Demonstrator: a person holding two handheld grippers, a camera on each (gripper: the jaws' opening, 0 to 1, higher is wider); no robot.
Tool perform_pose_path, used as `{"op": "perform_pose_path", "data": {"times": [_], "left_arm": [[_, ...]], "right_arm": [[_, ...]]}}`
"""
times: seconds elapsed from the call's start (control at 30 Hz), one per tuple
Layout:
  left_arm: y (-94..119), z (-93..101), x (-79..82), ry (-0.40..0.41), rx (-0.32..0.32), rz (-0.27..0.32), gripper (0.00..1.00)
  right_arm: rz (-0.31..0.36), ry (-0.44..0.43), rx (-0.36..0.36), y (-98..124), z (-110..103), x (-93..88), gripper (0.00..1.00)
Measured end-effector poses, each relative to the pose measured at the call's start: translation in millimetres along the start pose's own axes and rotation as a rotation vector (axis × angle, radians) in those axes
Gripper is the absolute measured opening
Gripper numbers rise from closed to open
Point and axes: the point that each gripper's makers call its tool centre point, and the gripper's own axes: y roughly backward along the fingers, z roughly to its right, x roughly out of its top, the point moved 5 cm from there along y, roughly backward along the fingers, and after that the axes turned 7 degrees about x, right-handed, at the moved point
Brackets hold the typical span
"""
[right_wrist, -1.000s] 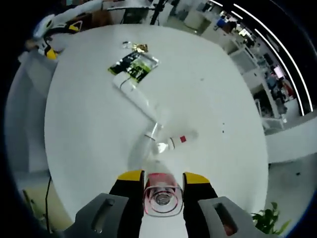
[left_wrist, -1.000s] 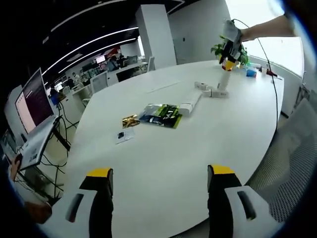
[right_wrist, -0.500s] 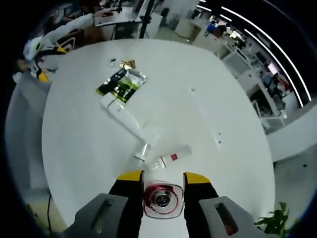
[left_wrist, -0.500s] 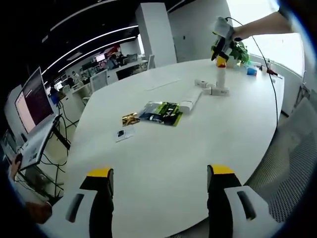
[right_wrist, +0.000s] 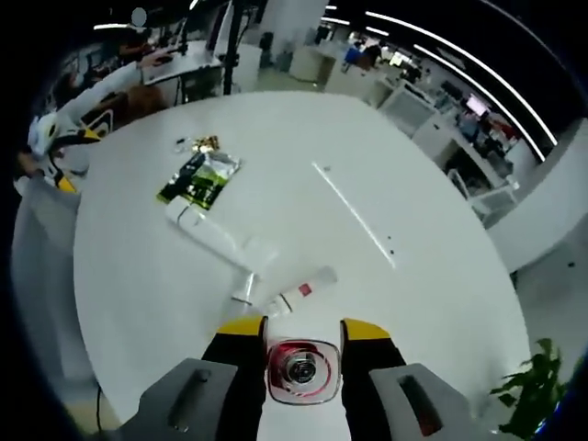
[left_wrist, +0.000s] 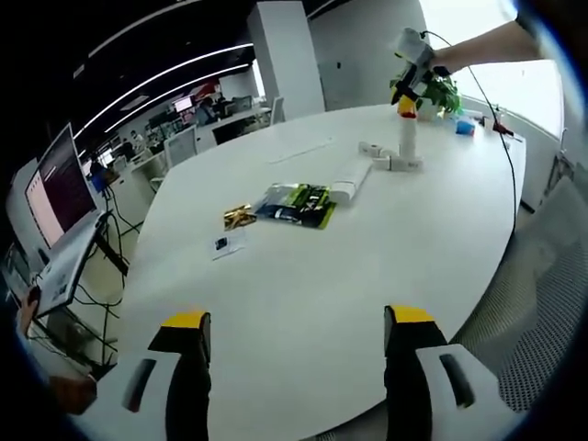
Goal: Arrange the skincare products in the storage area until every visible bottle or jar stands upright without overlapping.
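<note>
A white bottle (left_wrist: 407, 143) stands upright on the far part of the white table (left_wrist: 303, 276). My right gripper (left_wrist: 405, 103) is shut on its top from above. In the right gripper view I look down on the bottle's pink-ringed top (right_wrist: 300, 370), between the jaws of the right gripper (right_wrist: 302, 328). Beside it lie a small red-labelled bottle (right_wrist: 299, 295), another small bottle (right_wrist: 243, 292) and a long white tube (right_wrist: 217, 241). My left gripper (left_wrist: 297, 319) is open with nothing in it, over the near table edge.
A green-black sachet (left_wrist: 296, 204), a gold sachet (left_wrist: 241, 219) and a small card (left_wrist: 226, 245) lie mid-table. A potted plant (left_wrist: 439, 95) stands at the far edge. A monitor (left_wrist: 57, 188) stands off to the left, with office desks beyond.
The right gripper has tipped the white bottle from a slight lean to upright and shifted a little left. The left gripper has stayed where it was.
</note>
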Motion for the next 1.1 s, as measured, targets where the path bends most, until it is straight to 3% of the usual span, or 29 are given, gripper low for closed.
{"op": "perform_pose_path", "data": {"times": [0.1, 0.17, 0.2, 0.23, 0.27, 0.43, 0.53, 0.63, 0.83, 1.1], "left_arm": [[-0.4, -0.2, -0.4, -0.003, 0.0, -0.001, 0.71], [-0.2, -0.4, -0.4, -0.001, 0.001, -0.003, 0.71], [-0.1, -0.7, -0.4, 0.0, 0.003, -0.002, 0.71], [-0.2, -1.4, -0.6, 0.002, 0.006, -0.001, 0.71], [-0.2, -1.6, -0.7, 0.003, 0.007, -0.002, 0.71], [-0.2, -0.3, -0.4, -0.005, 0.003, -0.004, 0.71], [-0.9, -0.5, -2.1, -0.015, -0.001, -0.013, 0.71], [-1.9, 0.8, -3.3, -0.017, -0.008, -0.03, 0.71], [-2.9, 4.5, -5.4, -0.037, -0.016, -0.057, 0.7], [-5.6, 3.8, -11.9, -0.052, -0.01, -0.096, 0.7]], "right_arm": [[0.05, -0.031, -0.012, 2.9, 1.9, 4.2, 0.24], [0.157, -0.099, -0.026, 13.1, -3.2, 13.9, 0.31], [0.226, -0.147, -0.031, 17.6, -0.9, 11.5, 0.37], [0.242, -0.161, -0.029, 19.2, -1.3, 10.8, 0.43], [0.3, -0.201, -0.026, 24.4, -1.1, 8.6, 0.46], [0.362, -0.288, -0.042, 21.5, -4.8, -30.2, 0.56], [0.443, -0.385, -0.02, 9.8, -12.1, -49.4, 0.57], [0.463, -0.428, -0.031, -0.6, -17.1, -61.6, 0.63], [0.477, -0.455, -0.013, -24.4, -28.6, -70.9, 0.61], [0.52, -0.432, -0.04, -42.2, -15.8, -72.4, 0.53]]}}
